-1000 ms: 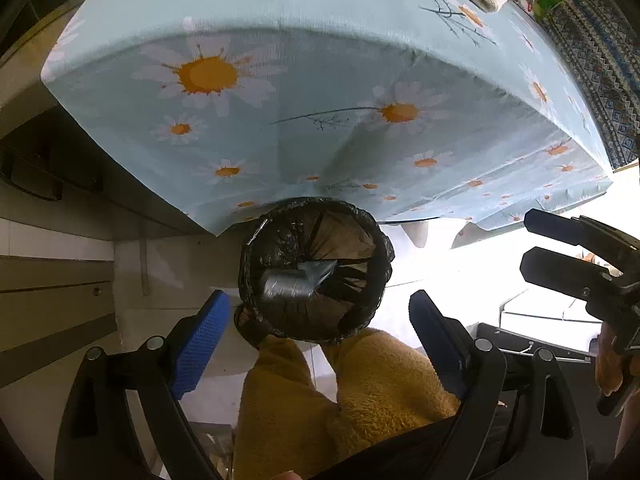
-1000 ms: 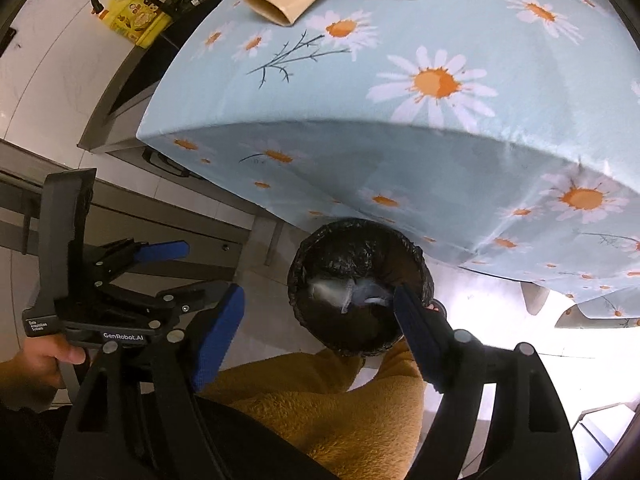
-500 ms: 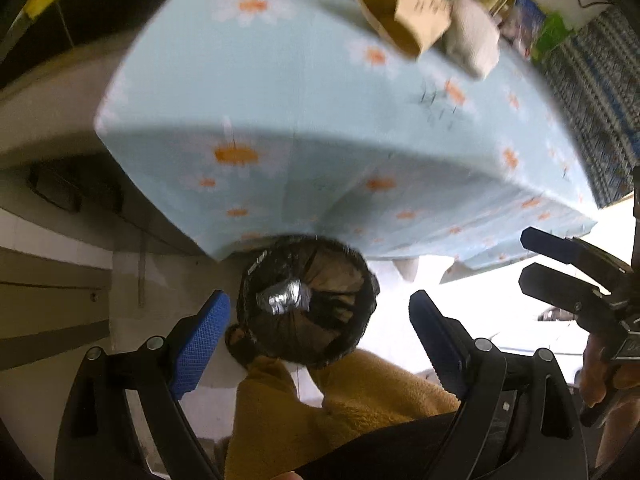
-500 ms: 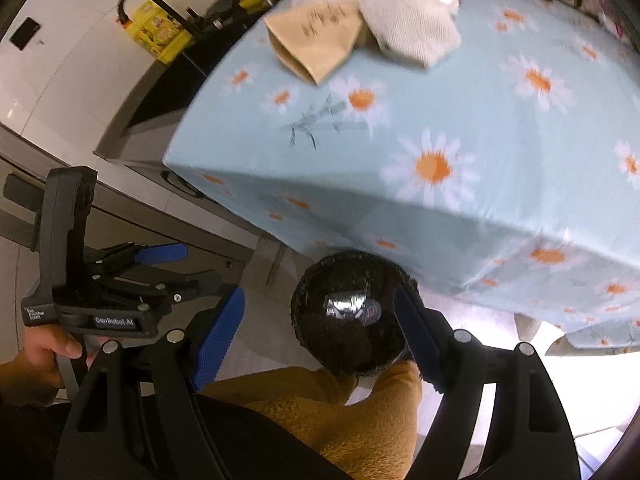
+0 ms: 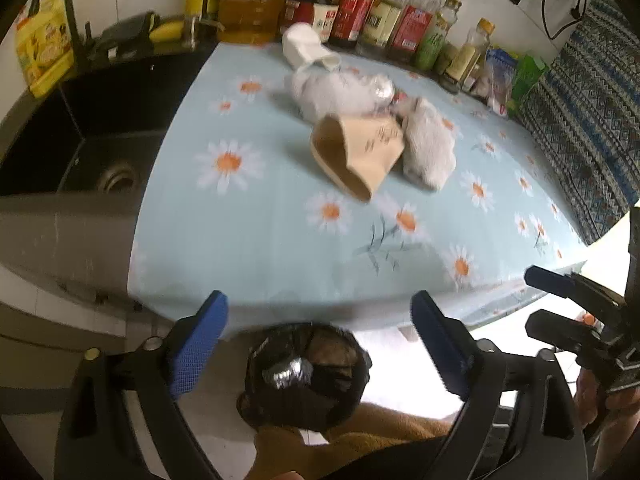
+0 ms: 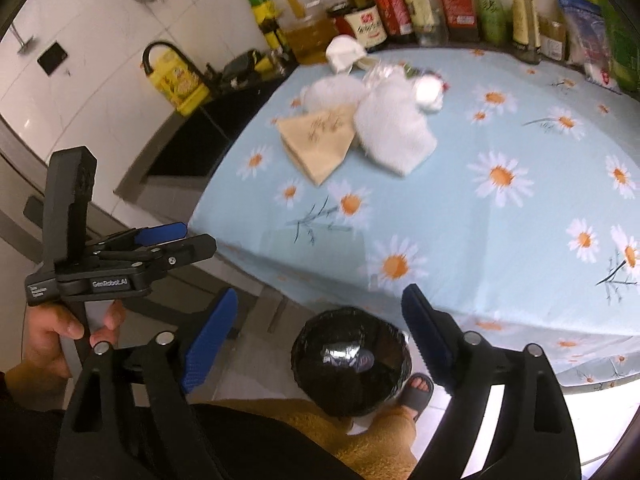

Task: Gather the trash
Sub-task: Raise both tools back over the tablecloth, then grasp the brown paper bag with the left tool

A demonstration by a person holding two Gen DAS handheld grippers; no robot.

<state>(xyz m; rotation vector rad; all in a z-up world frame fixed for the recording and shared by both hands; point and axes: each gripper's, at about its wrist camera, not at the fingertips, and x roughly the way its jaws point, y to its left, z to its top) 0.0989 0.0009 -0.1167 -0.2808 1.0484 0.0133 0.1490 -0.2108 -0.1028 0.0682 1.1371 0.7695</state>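
Note:
A black-lined bin [image 5: 308, 372] stands on the floor under the table's near edge, with a silvery wrapper [image 5: 286, 372] inside. On the daisy tablecloth [image 5: 260, 240] lie a brown paper bag [image 5: 356, 156], a white crumpled tissue [image 5: 428, 152], a clear crumpled plastic piece [image 5: 340, 92] and a tipped white cup [image 5: 308, 50]. My left gripper [image 5: 318, 320] hovers above the bin, jaws opening, nothing between them. My right gripper [image 6: 320, 308] hangs over the same bin [image 6: 352, 356], jaws also opening and empty. The bag [image 6: 320, 140] and tissue [image 6: 392, 132] lie well beyond both.
Bottles [image 5: 380, 12] line the back wall. A dark sink [image 5: 100, 160] and a yellow oil jug [image 5: 44, 52] sit left of the table. A patterned cloth [image 5: 592, 100] hangs on the right. The person's yellow fleece leg [image 6: 280, 432] and sandalled foot [image 6: 416, 392] stand beside the bin.
Both grippers rose and tipped up from the bin toward the tabletop. The bin slid lower in both views, the trash pile came into sight, and both jaws spread wider.

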